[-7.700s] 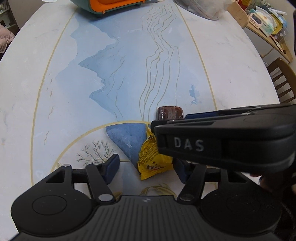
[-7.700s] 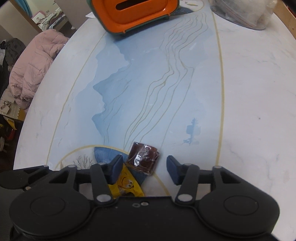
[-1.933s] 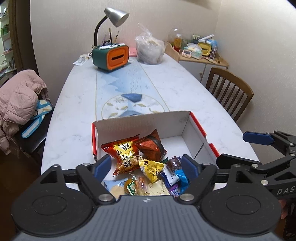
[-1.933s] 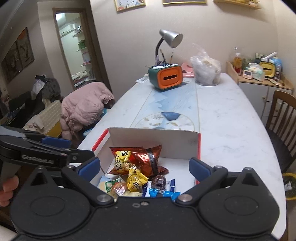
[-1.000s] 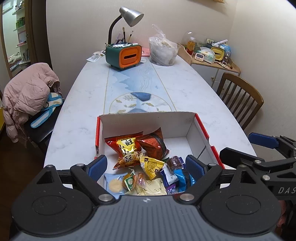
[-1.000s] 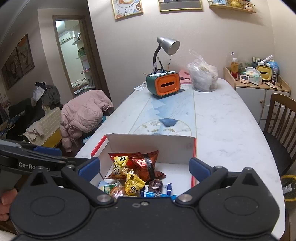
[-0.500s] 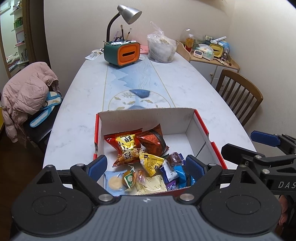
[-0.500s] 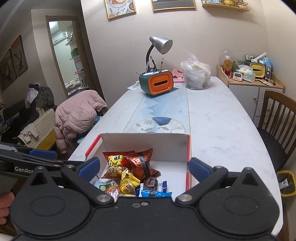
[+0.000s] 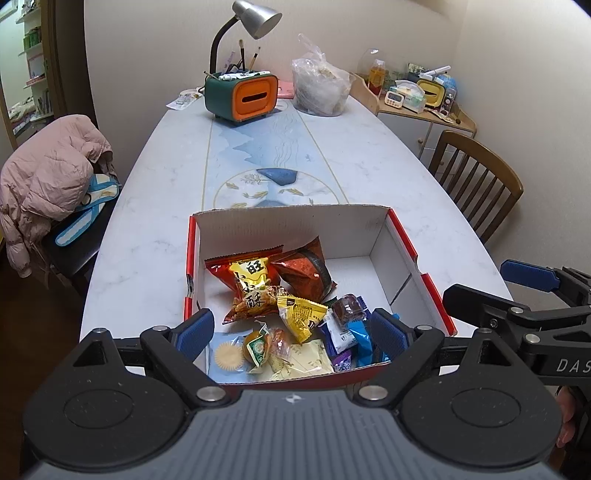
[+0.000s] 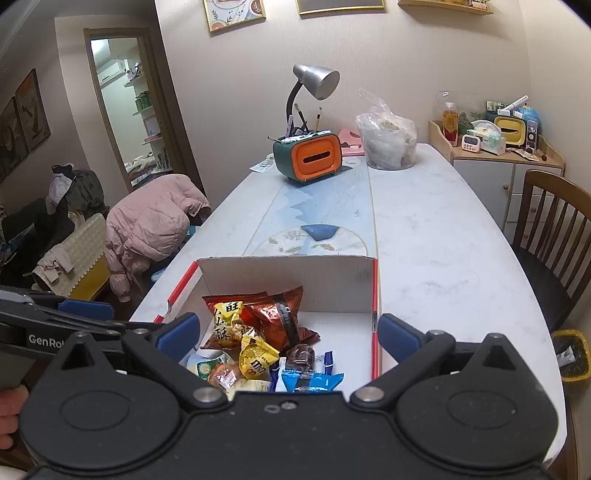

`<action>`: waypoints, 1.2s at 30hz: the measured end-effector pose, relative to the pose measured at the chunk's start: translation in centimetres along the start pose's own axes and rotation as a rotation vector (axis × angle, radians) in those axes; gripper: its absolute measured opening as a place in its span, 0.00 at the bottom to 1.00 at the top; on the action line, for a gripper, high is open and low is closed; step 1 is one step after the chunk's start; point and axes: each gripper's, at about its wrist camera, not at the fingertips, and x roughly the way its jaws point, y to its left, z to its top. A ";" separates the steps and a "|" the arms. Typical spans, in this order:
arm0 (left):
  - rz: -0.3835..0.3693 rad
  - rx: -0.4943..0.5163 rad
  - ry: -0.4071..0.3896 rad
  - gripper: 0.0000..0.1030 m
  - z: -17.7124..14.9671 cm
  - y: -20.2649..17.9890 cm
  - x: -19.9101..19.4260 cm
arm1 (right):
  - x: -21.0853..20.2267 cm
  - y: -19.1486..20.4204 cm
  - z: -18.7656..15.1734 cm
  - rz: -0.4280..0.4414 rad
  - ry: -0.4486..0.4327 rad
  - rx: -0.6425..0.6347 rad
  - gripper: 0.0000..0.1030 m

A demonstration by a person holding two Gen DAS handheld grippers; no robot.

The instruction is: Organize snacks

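Both grippers hover above the near end of the desk (image 9: 369,155), nothing between their fingers. Left gripper (image 9: 291,330) fingers spread wide; right gripper (image 10: 288,332) fingers likewise wide. Snacks lie inside the open red-and-white box (image 9: 288,225): red bag (image 9: 251,284), yellow packet (image 9: 301,317), brown wrapped piece (image 9: 349,308), blue wrapper (image 10: 310,380). Smaller wrappers at the near wall are partly hidden, contents unclear.

A home dining room: framed pictures (image 10: 236,13) on the wall, wooden chair (image 9: 476,177) beside the worktop (image 9: 388,177), pink jacket (image 10: 151,229) on another chair, desk lamp (image 9: 251,18) at the far edge
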 end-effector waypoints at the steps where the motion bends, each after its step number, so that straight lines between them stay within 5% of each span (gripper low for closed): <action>1: -0.001 0.001 0.002 0.89 0.0 0.0 0.0 | 0.0 0.0 -0.1 -0.001 0.001 0.000 1.00; 36: -0.050 0.039 0.021 0.89 0.3 0.7 1.1 | 0.4 0.6 -0.7 -0.064 0.017 0.026 1.00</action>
